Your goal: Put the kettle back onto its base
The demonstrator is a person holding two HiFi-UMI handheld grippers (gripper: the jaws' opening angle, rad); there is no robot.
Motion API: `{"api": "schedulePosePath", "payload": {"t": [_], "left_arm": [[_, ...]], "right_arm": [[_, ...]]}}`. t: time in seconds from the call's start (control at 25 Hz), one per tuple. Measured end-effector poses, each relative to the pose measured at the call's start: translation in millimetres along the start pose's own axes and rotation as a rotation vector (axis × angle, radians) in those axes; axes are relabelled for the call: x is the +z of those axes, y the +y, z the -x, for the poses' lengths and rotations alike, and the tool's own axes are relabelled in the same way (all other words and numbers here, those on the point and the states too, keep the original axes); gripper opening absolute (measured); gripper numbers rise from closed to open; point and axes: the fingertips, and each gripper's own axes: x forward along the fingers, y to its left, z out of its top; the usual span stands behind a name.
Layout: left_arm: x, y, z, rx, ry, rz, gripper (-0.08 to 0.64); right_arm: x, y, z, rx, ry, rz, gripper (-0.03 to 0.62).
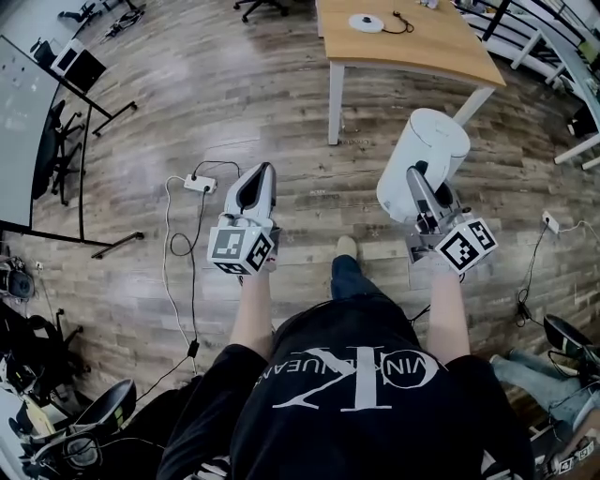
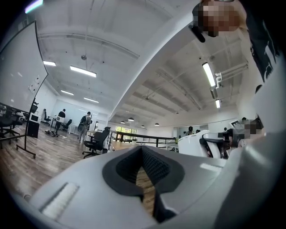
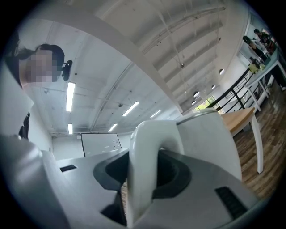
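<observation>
One kettle hangs by its handle in the right tongs; left tongs closed, empty.

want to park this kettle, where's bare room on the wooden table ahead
Free: the near and right part of the table, bordered by the white base with its cord and the front edge. Crowded only at that far left corner. The kettle is in the right tool.

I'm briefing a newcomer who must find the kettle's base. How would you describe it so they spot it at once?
Start at the light wooden table with white legs at the top of the head view. On its top lies the base, a flat white disc with a black cord curling off it. It is the only flat round thing seen on that tabletop.
</observation>
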Motion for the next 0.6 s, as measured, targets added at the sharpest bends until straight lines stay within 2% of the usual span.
{"api": "schedulePosePath", "payload": {"t": [0.24, 0.44, 0.6], "left_arm": [[3, 21, -54, 0.022, 0.012, -0.001, 0.011], [0, 42, -128, 0.046, 0.023, 0.011, 0.011], [-1, 43, -146, 0.046, 0.016, 0.007, 0.011]], "right_arm": [[14, -39, -46, 0.023, 0.022, 0.0, 0.141], [32, -95, -98, 0.047, 0.035, -0.023, 0.141], [34, -102, -107, 0.079, 0.042, -0.021, 0.141]]}}
